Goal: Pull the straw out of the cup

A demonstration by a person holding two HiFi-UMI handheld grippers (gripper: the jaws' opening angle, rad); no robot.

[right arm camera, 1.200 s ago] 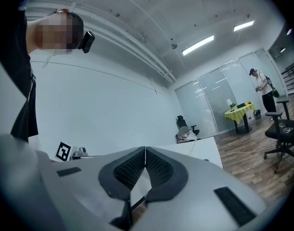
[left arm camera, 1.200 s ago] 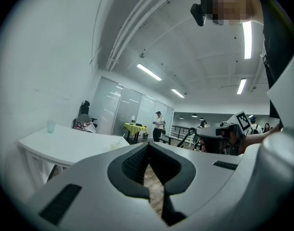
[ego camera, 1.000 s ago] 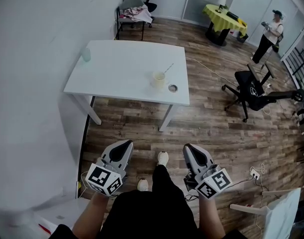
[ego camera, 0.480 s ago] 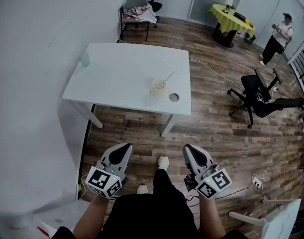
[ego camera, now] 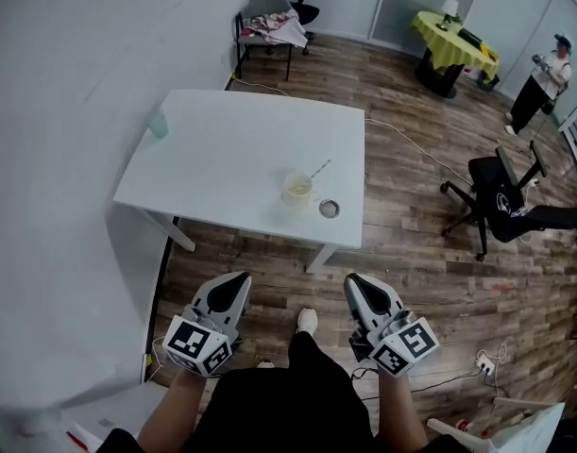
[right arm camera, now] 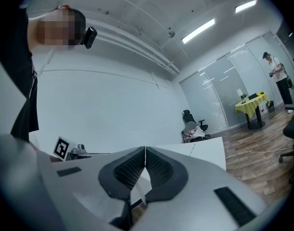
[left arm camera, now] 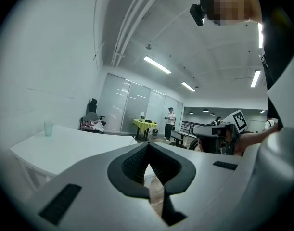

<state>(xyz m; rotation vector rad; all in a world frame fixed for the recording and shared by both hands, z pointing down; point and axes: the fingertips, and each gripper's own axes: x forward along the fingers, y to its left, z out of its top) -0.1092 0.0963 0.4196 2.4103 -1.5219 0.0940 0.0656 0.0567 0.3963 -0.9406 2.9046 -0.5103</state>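
Two tongs are hanging low in front of me, one in each hand: my left tongs (ego camera: 235, 281) and my right tongs (ego camera: 356, 281). Both are pointing toward the one white surface (ego camera: 222, 149) and stopping well short of its near edge. Each is keeping its jaws pressed together, with nothing between them. One cup (ego camera: 298, 189) is standing near the surface's near right corner, well apart from both tongs. One straw (ego camera: 320, 168) is leaning out of it toward the far right. One small round dish (ego camera: 329, 209) is sitting just beside the cup on its right. One pale green tumbler (ego camera: 159, 124) is standing alone by the far left edge. Out on the wooden floor (ego camera: 411, 253), one black office chair (ego camera: 500, 201) is standing to the right, and one person (ego camera: 545, 81) is standing beyond it
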